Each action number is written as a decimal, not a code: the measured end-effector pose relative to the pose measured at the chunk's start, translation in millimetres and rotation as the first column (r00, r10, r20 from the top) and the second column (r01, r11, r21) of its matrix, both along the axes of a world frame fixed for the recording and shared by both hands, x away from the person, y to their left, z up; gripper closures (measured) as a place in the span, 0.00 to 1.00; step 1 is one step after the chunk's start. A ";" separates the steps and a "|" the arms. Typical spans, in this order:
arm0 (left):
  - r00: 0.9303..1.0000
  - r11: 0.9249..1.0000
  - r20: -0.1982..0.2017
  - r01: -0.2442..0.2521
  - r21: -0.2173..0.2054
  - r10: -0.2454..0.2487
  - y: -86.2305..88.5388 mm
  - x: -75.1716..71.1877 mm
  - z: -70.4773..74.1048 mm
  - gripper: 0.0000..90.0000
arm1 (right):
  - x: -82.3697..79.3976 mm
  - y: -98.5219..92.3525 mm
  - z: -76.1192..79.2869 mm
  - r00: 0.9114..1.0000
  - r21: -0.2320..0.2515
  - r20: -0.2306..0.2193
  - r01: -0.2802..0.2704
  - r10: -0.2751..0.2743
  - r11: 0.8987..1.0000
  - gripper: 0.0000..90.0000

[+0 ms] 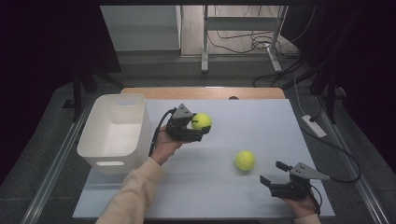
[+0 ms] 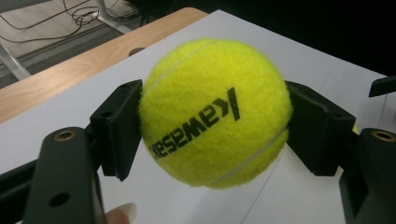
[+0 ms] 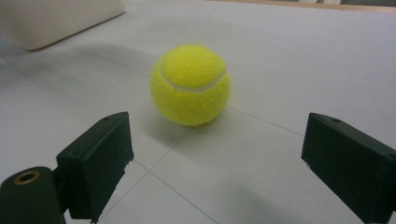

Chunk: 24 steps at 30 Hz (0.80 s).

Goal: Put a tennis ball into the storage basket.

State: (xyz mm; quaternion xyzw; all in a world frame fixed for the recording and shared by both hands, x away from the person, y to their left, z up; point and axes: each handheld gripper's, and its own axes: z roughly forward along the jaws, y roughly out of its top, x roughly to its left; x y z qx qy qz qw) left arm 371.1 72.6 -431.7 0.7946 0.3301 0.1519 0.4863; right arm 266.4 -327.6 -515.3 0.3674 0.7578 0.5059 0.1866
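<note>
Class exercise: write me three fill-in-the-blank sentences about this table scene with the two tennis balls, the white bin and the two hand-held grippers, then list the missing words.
1. The left gripper is shut on a fuzzy yellow tennis ball printed with black ____.
2. The second yellow tennis ball lies on the white table surface, in front of the ____ jaws of the right gripper.
3. The white plastic bin stands at the table's ____ edge in the high view.

Missing words: lettering; open; left
</note>
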 end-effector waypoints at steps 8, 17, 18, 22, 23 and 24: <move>1.000 1.000 0.008 -0.003 -0.007 0.003 4.8 -3.0 1.5 0.30 | 0.0 -0.1 -0.2 1.000 -0.002 0.001 -0.002 0.002 1.000 0.09; 1.000 1.000 0.023 -0.003 -0.015 0.003 10.2 -7.3 5.4 0.30 | -0.3 -0.1 0.3 1.000 -0.006 0.001 -0.003 0.003 1.000 0.09; 1.000 1.000 0.023 -0.004 -0.017 0.004 10.8 -7.9 5.9 0.30 | -0.4 -0.1 0.4 1.000 -0.004 0.003 0.000 0.000 1.000 0.09; 1.000 1.000 0.028 -0.008 -0.020 0.009 12.9 -9.2 7.6 0.30 | -0.4 -0.3 0.4 1.000 -0.003 0.003 -0.001 0.001 1.000 0.09; 1.000 1.000 0.029 -0.011 -0.022 0.011 13.6 -9.8 8.3 0.30 | -0.3 -0.2 0.3 1.000 -0.003 0.003 -0.001 0.001 1.000 0.09; 0.999 1.000 0.031 -0.012 -0.021 0.013 14.4 -10.2 9.0 0.30 | -0.3 0.0 0.4 1.000 -0.002 0.002 -0.002 0.002 1.000 0.09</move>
